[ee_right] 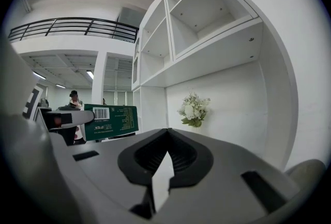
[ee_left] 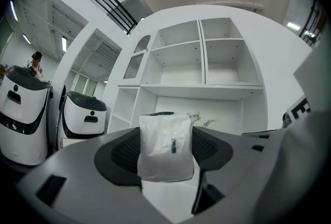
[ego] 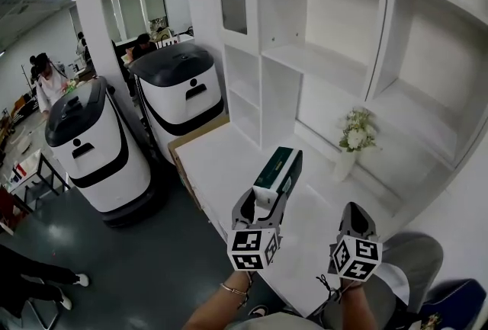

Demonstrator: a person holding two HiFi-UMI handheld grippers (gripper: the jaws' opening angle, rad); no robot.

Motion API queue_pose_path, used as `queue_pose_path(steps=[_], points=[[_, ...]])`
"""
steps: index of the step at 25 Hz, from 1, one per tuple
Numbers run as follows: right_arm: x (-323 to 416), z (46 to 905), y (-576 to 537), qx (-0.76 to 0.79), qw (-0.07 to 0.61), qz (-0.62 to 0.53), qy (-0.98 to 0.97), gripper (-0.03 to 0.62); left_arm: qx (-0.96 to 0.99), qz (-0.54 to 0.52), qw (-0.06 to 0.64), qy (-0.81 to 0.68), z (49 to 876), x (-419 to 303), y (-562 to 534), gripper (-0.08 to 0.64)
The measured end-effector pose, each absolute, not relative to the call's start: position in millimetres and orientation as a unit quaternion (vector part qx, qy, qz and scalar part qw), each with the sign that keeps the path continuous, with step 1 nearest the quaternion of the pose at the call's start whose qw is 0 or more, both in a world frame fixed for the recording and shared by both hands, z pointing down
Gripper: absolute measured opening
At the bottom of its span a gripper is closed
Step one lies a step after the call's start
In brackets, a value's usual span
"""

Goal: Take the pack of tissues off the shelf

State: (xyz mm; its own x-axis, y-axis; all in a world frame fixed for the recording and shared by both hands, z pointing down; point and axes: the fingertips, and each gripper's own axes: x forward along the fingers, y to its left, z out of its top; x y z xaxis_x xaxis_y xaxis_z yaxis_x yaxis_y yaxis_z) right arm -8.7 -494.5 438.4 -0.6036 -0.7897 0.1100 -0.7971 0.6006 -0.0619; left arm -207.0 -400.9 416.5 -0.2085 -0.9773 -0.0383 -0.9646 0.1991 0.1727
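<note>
My left gripper [ego: 265, 197] grasps the pack of tissues [ego: 280, 167], already off the shelf [ego: 320, 58]; next, carry it clear; right gripper [ego: 352, 210] clenched, empty

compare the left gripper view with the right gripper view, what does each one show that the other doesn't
Only the left gripper view: the white end of the pack of tissues clamped in the left gripper, and two white-and-black machines at the left. Only the right gripper view: the right gripper, shut and empty, the pack's green barcoded side, and a black railing up high. Both: the pack, the white shelf and the flowers.
</note>
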Motion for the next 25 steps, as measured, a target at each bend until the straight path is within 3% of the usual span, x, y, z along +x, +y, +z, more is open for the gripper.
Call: queue_pose_path(steps=[25], points=[[5, 425, -500, 0.463, 0.032, 0.029, -0.885, 0.003, 0.639, -0.077, 0.049, -0.764, 417, -198, -415, 0.295]])
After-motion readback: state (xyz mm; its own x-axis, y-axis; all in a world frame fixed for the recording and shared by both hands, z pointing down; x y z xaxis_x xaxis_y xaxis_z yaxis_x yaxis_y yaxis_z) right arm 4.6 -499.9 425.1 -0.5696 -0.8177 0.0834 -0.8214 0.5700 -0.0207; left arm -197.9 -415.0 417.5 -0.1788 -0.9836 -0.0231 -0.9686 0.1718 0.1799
